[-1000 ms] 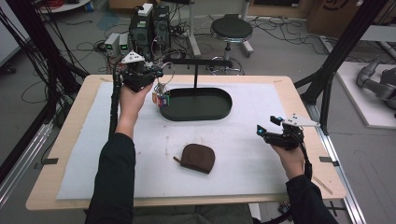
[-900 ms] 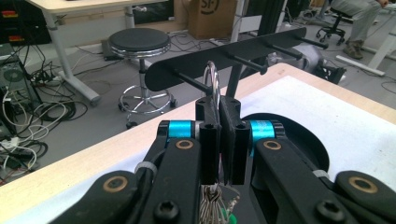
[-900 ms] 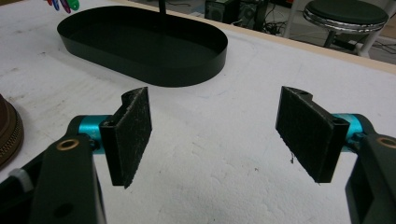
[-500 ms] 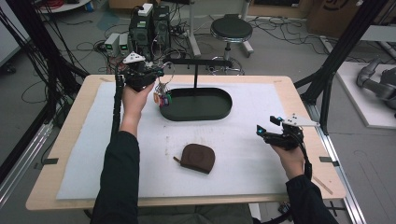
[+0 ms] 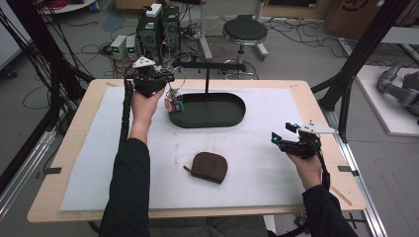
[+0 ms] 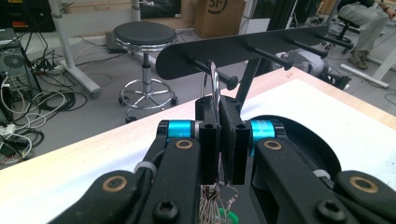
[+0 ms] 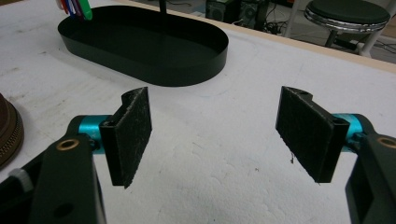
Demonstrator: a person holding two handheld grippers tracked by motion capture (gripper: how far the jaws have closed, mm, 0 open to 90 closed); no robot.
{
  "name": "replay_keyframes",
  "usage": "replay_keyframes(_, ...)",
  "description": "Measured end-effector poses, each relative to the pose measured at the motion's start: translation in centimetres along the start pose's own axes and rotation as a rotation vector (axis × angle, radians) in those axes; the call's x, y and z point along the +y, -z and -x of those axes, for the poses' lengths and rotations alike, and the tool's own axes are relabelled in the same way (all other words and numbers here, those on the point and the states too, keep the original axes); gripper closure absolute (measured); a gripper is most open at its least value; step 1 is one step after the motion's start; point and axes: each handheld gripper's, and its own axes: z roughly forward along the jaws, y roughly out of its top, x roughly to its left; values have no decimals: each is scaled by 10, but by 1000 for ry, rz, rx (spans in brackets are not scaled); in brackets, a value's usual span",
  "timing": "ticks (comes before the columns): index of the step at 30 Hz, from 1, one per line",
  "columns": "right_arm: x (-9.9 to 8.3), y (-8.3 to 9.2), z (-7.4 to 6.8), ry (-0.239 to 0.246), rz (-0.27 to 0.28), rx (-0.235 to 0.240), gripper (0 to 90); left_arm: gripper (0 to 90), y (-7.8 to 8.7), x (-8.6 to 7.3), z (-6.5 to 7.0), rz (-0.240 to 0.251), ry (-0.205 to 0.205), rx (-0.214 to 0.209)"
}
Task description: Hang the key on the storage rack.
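Left gripper (image 6: 219, 140) clamps a metal key ring (image 6: 213, 81) at a rack peg (image 6: 212, 72); right gripper (image 7: 215, 135) stands wide open above the table (image 7: 210, 154).

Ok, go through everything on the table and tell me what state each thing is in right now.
left gripper: shut on the key ring, raised at the rack.
key ring: looped by the end peg, keys dangling.
right gripper: open, holding nothing.
pouch: zipped, lying flat.
tray: holds nothing.

Between the closed jaws, the thin silver metal key ring (image 6: 214, 79) is mostly hidden; its dangling colourful keys (image 6: 219, 205) below are cut off by the bottom edge.

Left of the open jaws, the brown round zipped leather pouch (image 7: 8, 135) is cut by the frame's edge.
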Motion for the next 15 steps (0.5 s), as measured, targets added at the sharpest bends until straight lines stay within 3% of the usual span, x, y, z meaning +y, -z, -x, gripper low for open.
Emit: replay_keyframes(15,0,-1,0,0,-4,2,274,844,-2,-5,-2,-7,2,29)
